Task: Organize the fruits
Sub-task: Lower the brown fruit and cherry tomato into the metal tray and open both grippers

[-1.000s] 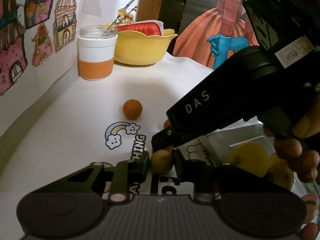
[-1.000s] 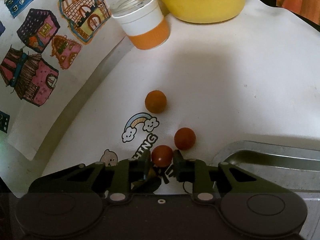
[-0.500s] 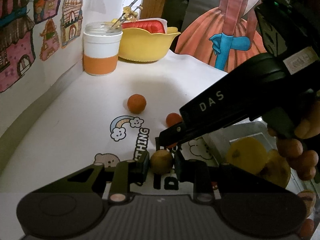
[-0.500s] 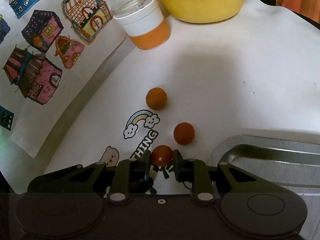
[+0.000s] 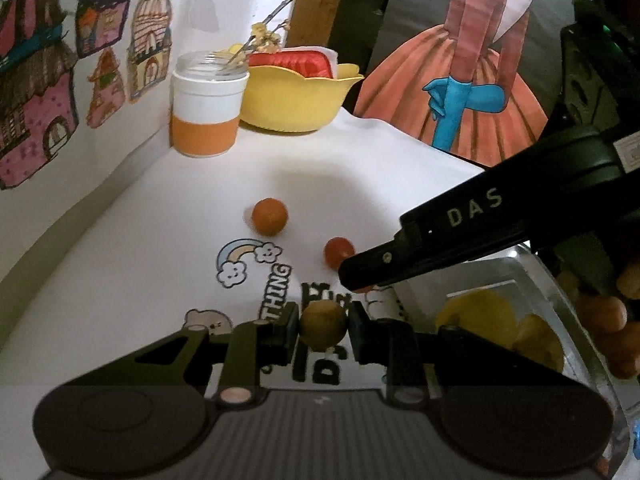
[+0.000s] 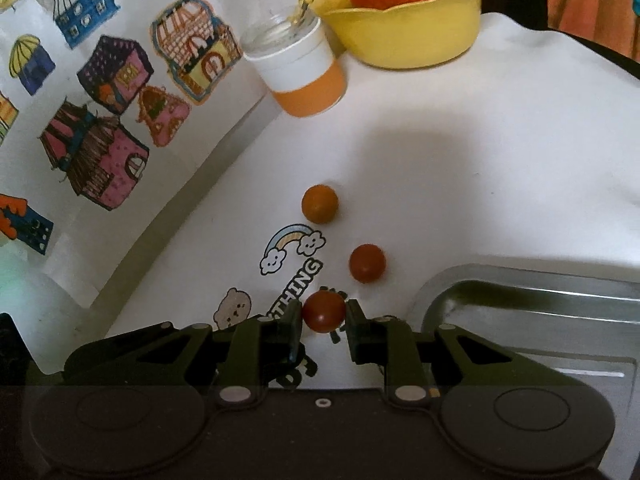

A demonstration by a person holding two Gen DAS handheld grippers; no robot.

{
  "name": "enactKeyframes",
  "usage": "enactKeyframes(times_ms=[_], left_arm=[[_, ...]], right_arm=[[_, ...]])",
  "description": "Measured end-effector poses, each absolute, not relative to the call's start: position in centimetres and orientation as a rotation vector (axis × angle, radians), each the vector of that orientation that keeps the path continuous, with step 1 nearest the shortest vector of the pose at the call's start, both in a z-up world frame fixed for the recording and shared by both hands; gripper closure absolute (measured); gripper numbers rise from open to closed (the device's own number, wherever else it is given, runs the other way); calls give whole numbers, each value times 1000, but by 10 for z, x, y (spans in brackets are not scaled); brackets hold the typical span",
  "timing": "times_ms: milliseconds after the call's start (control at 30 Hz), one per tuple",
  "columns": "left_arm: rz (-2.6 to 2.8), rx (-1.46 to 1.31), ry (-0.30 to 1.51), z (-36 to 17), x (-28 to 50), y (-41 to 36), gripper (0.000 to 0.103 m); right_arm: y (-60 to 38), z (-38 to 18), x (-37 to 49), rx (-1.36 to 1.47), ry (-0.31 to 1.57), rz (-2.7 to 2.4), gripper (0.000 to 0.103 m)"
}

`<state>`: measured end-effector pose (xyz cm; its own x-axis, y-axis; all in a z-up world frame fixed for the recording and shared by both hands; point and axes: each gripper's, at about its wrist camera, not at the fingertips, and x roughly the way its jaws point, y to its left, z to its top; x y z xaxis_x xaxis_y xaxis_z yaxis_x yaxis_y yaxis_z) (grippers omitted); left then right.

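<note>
Red fruit (image 6: pixel 323 311) clamped in R gripper (image 6: pixel 323 314); L gripper (image 5: pixel 323 325) clamps yellowish fruit (image 5: pixel 323 323); metal tray (image 6: pixel 520 292) edge just right.

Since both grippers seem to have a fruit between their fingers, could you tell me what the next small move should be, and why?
Probably carry the right gripper sideways over the metal tray and let go there. It is closed on a red fruit, the tray lies just to its right, and yellow fruit already sits in it. The left gripper, holding a yellowish fruit, could follow.

Black hand-held gripper (image 5: pixel 323 326) bodies, silver screws, white "DAS" lettering.
</note>
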<state>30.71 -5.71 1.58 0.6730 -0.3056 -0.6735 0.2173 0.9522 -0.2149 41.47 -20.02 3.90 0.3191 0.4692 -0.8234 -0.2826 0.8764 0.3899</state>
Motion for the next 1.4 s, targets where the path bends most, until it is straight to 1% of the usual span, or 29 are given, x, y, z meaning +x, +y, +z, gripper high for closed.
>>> enactKeyframes(times_ms=[367, 867, 1400], left_arm=[[-340, -107, 748, 30, 313, -85, 74], [-392, -92, 760, 33, 327, -123, 74], [-395, -138, 837, 19, 345, -140, 74]], right_arm=[[-246, 56, 399, 226, 1084, 439, 78], [-298, 54, 382, 267, 1079, 355, 78], [-323, 45, 368, 301, 1106, 310, 78]])
